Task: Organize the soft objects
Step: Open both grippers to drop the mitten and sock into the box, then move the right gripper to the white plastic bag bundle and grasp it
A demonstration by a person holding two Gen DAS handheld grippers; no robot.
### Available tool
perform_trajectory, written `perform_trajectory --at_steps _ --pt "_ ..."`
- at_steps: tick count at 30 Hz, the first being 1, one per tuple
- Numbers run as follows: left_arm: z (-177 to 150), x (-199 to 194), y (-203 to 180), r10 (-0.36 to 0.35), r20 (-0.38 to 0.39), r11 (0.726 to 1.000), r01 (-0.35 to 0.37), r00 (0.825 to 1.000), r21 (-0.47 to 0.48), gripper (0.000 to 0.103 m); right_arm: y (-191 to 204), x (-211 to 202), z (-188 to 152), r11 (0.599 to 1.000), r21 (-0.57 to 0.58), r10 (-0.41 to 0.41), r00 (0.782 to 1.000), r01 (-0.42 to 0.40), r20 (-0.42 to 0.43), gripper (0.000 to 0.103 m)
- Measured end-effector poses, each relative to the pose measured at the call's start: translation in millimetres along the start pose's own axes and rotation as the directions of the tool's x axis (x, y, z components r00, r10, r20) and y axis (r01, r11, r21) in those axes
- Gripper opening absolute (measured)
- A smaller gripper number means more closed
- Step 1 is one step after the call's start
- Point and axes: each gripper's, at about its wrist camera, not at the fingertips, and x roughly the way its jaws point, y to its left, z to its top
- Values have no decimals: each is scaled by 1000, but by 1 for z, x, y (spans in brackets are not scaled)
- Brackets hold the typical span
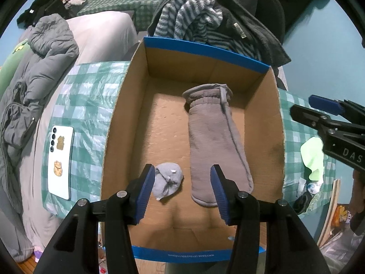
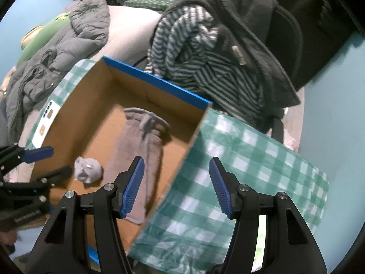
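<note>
An open cardboard box (image 1: 205,51) with a blue rim stands on a green checked cloth (image 1: 86,105). Inside lie a long grey mitten-like piece (image 1: 216,141) and a small balled light-grey sock (image 1: 167,180). My left gripper (image 1: 182,169) hangs open above the box's near end, the sock and the mitten's tip showing below its fingers, nothing held. In the right wrist view my right gripper (image 2: 176,161) is open and empty over the box's right wall (image 2: 189,141), with the mitten (image 2: 136,150) and sock (image 2: 87,170) to its left. The left gripper (image 2: 52,162) shows at that view's left edge.
A white phone (image 1: 60,159) lies on the cloth left of the box. A light-green soft item (image 1: 313,157) sits to the box's right. A striped garment (image 1: 194,22) and dark fleece hang on a chair behind. A grey padded jacket (image 1: 45,57) lies on the bed at left.
</note>
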Motion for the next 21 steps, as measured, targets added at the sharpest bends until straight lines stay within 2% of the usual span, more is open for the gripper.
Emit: perform_trajectory --at_steps 12,21 --pt "-1 0 -19 -5 -9 1000 5 1000 17 52 -62 -24 -29 990 129 -58 998 58 -3 59" --pt "1 0 -43 -17 -11 999 18 1000 42 51 -123 -30 -63 964 253 -79 996 85 -32 60"
